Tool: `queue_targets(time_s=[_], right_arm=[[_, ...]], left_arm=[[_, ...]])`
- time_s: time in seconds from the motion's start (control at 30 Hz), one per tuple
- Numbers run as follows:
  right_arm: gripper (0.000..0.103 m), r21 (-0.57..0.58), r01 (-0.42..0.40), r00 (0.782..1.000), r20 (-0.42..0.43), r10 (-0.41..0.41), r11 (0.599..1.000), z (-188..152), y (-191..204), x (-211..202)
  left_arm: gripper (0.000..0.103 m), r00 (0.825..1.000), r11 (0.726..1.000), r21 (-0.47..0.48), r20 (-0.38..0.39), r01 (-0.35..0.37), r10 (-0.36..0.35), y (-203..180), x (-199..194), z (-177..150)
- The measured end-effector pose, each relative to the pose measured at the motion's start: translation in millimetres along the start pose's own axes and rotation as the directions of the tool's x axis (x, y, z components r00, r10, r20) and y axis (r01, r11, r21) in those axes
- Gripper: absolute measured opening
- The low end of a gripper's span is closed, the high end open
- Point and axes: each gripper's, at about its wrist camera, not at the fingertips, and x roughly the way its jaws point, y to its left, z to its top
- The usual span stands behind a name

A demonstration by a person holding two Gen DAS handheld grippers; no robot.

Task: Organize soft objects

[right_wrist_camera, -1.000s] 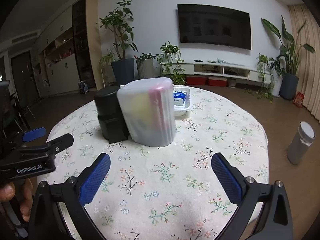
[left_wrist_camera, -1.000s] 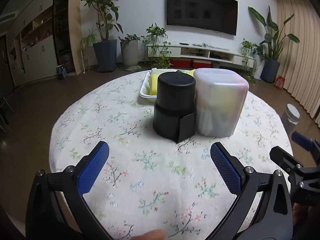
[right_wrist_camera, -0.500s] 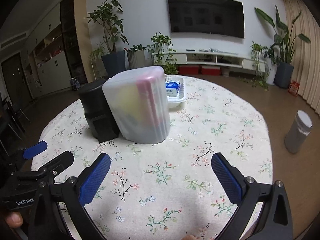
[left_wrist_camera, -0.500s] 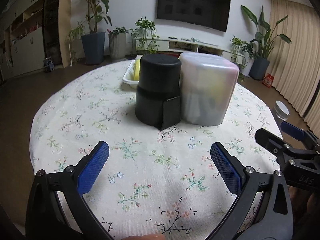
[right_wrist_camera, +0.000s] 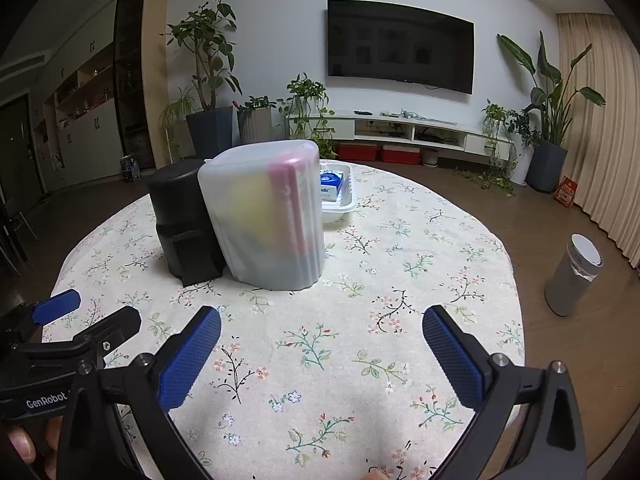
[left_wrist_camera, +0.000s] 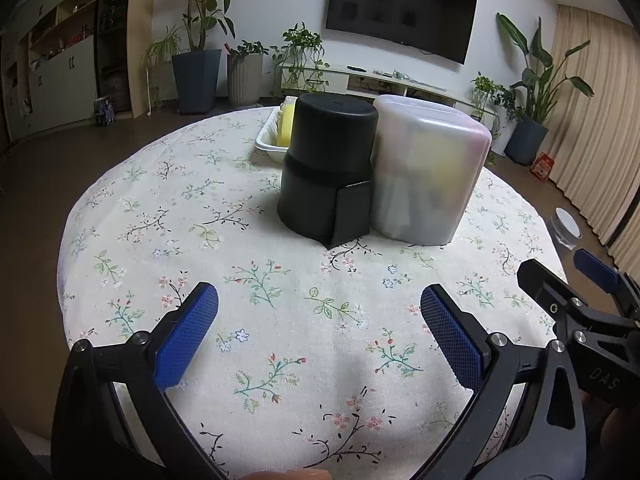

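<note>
Both grippers, left gripper (left_wrist_camera: 319, 312) and right gripper (right_wrist_camera: 322, 334), hover with jaws wide and empty over the table (left_wrist_camera: 160, 200); the frosted tub (right_wrist_camera: 268, 216) (soft items inside) stands mid-table, touching the black canister (left_wrist_camera: 326, 172).

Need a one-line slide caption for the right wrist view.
Open right claw hovers over floral tablecloth, facing black canister and frosted container.

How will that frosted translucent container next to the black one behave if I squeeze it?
The translucent container looks like thin plastic, so its walls may flex. It is tall with rounded sides, so it could slip or tip. It touches the black container, so a push may shift both.
</note>
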Motion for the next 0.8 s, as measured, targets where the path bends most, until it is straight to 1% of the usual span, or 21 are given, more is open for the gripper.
queue_targets(time_s=[0.07,0.17,0.3,0.8], right_arm=[[0.103,0.004,0.001,1.000,0.005,-0.001,1.000,-0.1,0.2,-1.2],[0.103,0.001,0.005,1.000,0.005,-0.005,1.000,-0.3,1.2,-1.2],[0.103,0.005,0.010,1.000,0.005,-0.010,1.000,-0.3,0.6,-1.3],[0.103,0.023,0.008,1.000,-0.011,-0.008,1.000,-1.6,-3.2,1.5]], left_arm=[[0.103,1.000,1.000,-0.002,0.002,-0.001,0.001,0.1,-0.6,-0.4],[0.103,0.999,0.999,0.008,0.006,-0.034,0.034,0.3,-1.1,-0.4],[0.103,0.999,0.999,0.001,0.018,-0.048,0.048,4.2,-2.7,0.8],[0.103,0.998,0.998,-0.017,0.015,-0.057,0.058,8.8,-2.4,0.8]])
